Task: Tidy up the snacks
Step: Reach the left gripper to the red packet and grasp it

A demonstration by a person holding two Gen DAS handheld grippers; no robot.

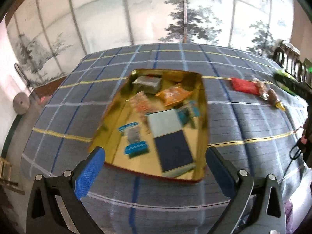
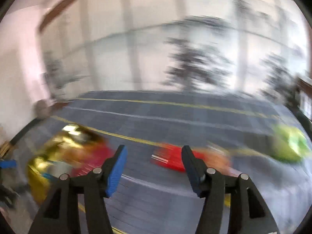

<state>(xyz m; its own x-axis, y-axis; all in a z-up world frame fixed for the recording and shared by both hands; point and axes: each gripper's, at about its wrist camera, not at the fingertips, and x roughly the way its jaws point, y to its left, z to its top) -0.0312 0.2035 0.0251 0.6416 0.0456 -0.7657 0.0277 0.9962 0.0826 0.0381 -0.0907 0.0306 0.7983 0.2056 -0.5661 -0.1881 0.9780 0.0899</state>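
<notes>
A: Where do the snacks lie?
B: The gold tin (image 1: pixel 202 105) holds most, just ahead of the left claw (image 1: pixel 154 157), which gapes wide and empty. A red packet (image 1: pixel 244 85) lies on the checked worktop (image 1: pixel 253 120), well right.
A: And the right view?
B: Blurred; the right claw (image 2: pixel 154 155) is spread, gripping nothing, red packet (image 2: pixel 169 159) beyond its fingertips, a green bag (image 2: pixel 288 146) far right.
</notes>
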